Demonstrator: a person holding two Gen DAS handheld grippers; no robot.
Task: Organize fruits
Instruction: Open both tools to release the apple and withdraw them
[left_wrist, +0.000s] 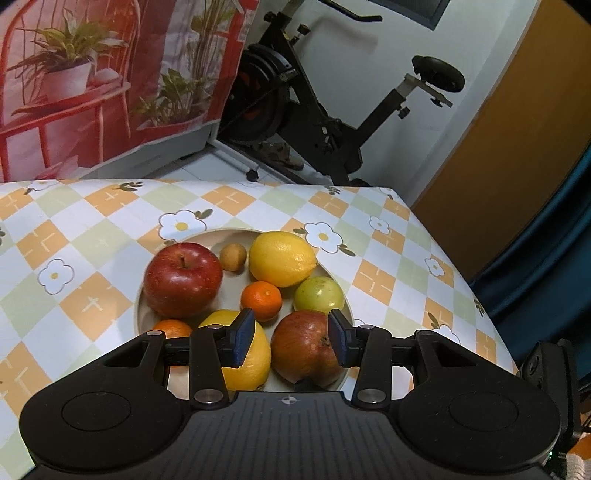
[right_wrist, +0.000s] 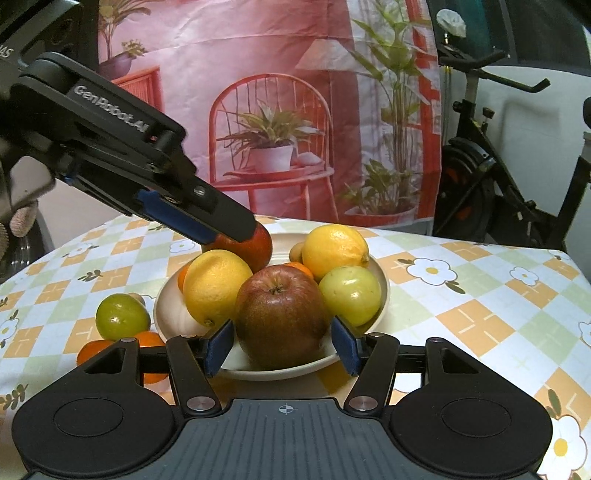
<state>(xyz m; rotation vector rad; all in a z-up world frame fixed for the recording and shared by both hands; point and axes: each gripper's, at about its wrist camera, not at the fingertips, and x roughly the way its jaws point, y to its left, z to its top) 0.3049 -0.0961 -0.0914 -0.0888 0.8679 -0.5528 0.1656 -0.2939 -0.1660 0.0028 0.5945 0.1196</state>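
Here both grippers' jaws stand apart over the bowl (right_wrist: 384, 291): left gripper (left_wrist: 291, 341) empty, right gripper (right_wrist: 282, 345) flanking an apple (right_wrist: 282, 314) without clear contact.

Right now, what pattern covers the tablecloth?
Orange, green and white checks with white flowers on the tablecloth, clearest from the left wrist.

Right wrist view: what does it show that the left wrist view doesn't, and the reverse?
Only right wrist: a green fruit and a mandarin loose on the tablecloth, and the left gripper from the side. Only left wrist: the exercise bike's saddle and a wooden door. Both: the bowl with lemons and apples.
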